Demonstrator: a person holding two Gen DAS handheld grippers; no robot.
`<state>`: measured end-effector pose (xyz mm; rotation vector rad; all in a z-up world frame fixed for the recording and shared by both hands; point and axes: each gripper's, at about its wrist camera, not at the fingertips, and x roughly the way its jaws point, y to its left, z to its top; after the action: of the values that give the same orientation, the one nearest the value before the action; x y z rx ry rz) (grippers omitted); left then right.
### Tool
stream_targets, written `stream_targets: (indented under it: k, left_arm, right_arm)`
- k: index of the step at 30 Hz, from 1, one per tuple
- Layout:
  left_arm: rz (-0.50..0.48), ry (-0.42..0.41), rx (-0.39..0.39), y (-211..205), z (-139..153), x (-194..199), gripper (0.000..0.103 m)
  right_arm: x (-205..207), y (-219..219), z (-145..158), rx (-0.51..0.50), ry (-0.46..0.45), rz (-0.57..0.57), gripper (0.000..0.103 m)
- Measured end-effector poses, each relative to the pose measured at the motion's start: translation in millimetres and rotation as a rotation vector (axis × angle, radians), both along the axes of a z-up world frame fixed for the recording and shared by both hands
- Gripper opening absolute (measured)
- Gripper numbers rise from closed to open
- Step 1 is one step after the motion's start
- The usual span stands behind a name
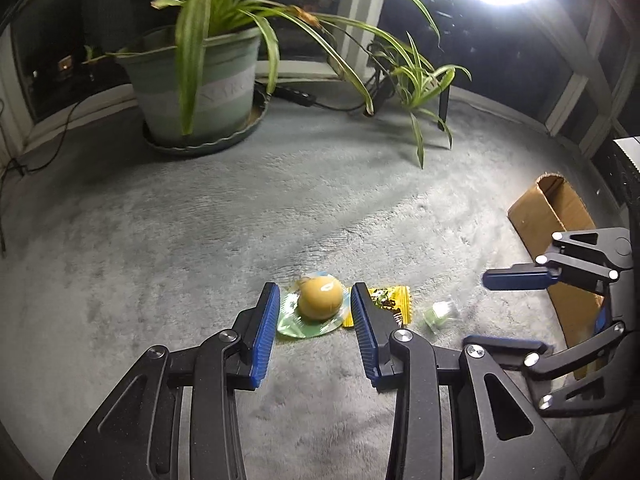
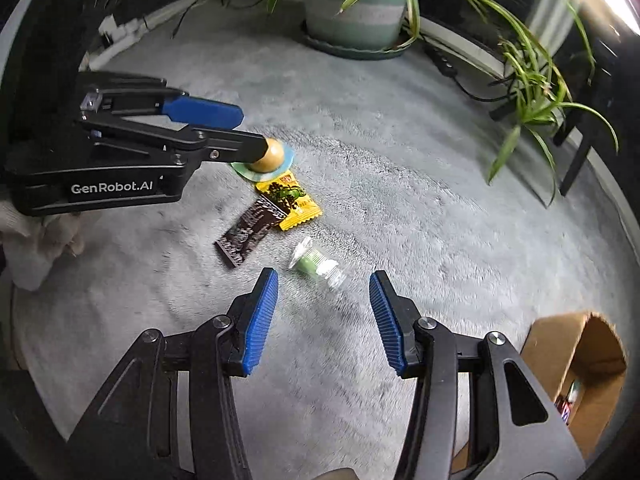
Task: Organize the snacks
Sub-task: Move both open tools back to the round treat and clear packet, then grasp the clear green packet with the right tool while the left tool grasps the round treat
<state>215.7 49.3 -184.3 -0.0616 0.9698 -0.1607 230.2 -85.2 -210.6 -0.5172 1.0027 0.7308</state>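
**Both grippers spread wide over snacks on carpet**

Grey carpet (image 1: pixel 160 240) carries everything. Potted plant (image 1: pixel 200 80) sits far ahead of the left gripper (image 1: pixel 314 316), well apart from the snacks. Cardboard box (image 2: pixel 576 364) stands just right of the right gripper (image 2: pixel 322 312). Left gripper released, jaws flanking the round yellow snack (image 1: pixel 320 298) without touching. Yellow packet (image 2: pixel 294 202) lies just right of it, its edge hidden behind the left gripper's right finger. Dark bar wrapper (image 2: pixel 248 232) overlaps the packet. Right gripper released, holding nothing; green wrapped candy (image 2: pixel 316 264) just ahead, between its fingertips' line.
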Motion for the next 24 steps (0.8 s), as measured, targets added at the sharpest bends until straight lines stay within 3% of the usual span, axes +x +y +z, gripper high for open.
stream_targets:
  k: [12, 24]
  left_arm:
    - [-0.012, 0.032, 0.017, -5.8, -22.7, 12.8, 0.032]
    - [-0.007, 0.025, 0.023, -5.3, -25.5, 14.5, 0.025]
  right_arm:
    - [11.3, 13.5, -18.2, -0.032, 0.033, 0.035, 0.050]
    - [12.8, 10.8, -17.4, -0.004, 0.069, 0.022, 0.032]
